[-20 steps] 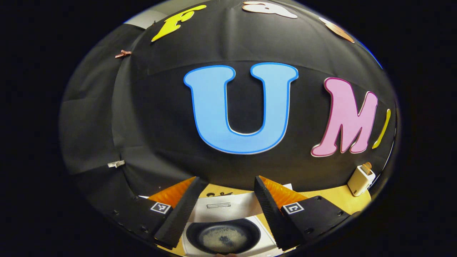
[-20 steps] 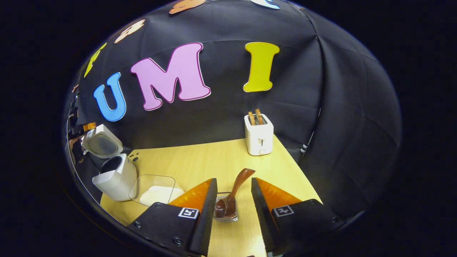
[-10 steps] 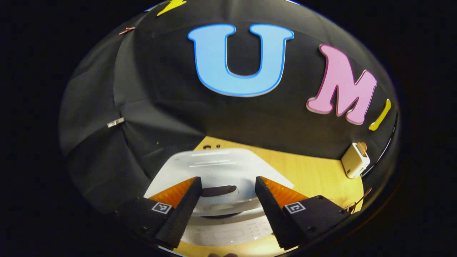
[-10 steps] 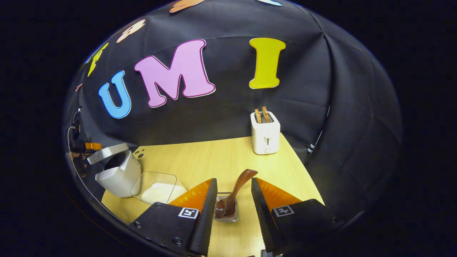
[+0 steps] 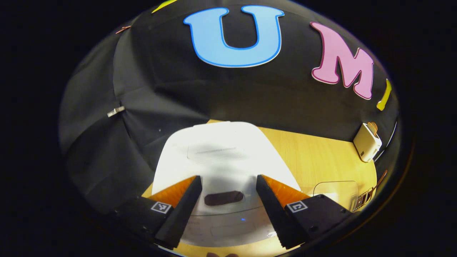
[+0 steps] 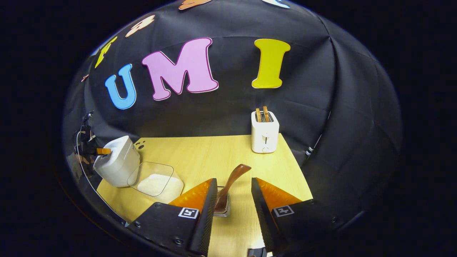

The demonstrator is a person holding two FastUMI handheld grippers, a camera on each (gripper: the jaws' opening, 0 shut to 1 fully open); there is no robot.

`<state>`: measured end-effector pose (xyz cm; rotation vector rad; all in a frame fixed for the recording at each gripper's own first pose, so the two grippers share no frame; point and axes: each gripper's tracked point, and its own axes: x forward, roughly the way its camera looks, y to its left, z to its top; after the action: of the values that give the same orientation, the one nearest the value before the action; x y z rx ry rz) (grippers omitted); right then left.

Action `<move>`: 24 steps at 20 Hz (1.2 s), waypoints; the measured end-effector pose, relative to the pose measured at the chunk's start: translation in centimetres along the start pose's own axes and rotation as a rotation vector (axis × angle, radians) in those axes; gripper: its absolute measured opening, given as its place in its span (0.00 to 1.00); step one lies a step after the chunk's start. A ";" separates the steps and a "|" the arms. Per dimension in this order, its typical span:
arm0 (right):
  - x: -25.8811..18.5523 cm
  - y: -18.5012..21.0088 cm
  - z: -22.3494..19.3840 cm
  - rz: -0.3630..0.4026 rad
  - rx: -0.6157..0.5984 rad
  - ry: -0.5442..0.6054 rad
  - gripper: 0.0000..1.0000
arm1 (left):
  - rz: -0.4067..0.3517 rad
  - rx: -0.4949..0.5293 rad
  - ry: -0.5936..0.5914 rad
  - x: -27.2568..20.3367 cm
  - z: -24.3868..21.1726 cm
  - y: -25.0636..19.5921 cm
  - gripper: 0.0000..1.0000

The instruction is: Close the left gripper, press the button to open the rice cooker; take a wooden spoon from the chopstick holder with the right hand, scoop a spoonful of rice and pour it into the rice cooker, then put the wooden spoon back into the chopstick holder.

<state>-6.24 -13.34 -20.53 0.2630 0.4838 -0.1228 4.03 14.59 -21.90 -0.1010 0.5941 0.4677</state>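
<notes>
The white rice cooker (image 5: 221, 157) fills the middle of the left gripper view with its lid down. My left gripper (image 5: 227, 178) is open just above the lid, and the dark oval button (image 5: 224, 198) lies between its fingers. In the right gripper view the same cooker (image 6: 119, 162) stands shut at the table's left edge. The brown wooden spoon (image 6: 234, 175) leans in the clear chopstick holder (image 6: 223, 210). My right gripper (image 6: 234, 180) is open, its fingers on either side of the spoon handle without pressing on it.
A clear container with white rice (image 6: 155, 182) sits beside the cooker. A white toaster (image 6: 264, 132) holding two slices stands at the back of the wooden table (image 6: 200, 157). In the left gripper view, the toaster (image 5: 367, 142) and container (image 5: 335, 187) show at the right.
The rice cooker's lid has swung from upright down to shut, hiding the pot and rice inside. My left gripper tipped down over the lid. The right gripper shifted slightly over the holder.
</notes>
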 end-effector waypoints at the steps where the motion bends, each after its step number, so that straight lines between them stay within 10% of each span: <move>1: -0.1 -0.1 -0.2 0.003 0.000 0.000 0.60 | 0.006 0.000 0.015 0.0 -0.4 0.1 1.00; 9: -0.9 1.3 0.0 0.032 0.013 -0.012 0.60 | -0.016 0.009 0.010 -0.1 0.0 -0.3 1.00; 17: -1.2 6.2 2.1 0.068 0.015 -0.058 0.60 | -0.141 -0.013 -0.272 -6.4 6.4 -0.4 0.98; 18: -1.1 7.0 2.5 0.078 0.013 -0.065 0.46 | -0.166 -0.012 -0.305 -7.4 7.1 -0.7 0.97; 19: -1.0 7.9 2.9 0.087 0.009 -0.070 0.60 | -0.194 -0.007 -0.331 -8.4 7.7 -1.1 0.96; 24: -0.7 12.2 4.9 0.136 -0.010 -0.105 0.64 | -0.326 0.101 -0.435 -12.8 9.5 -3.9 0.95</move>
<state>-2.48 -2.93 -13.38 0.2772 0.3612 -0.0019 1.39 8.18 -7.01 0.0022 0.1659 0.1331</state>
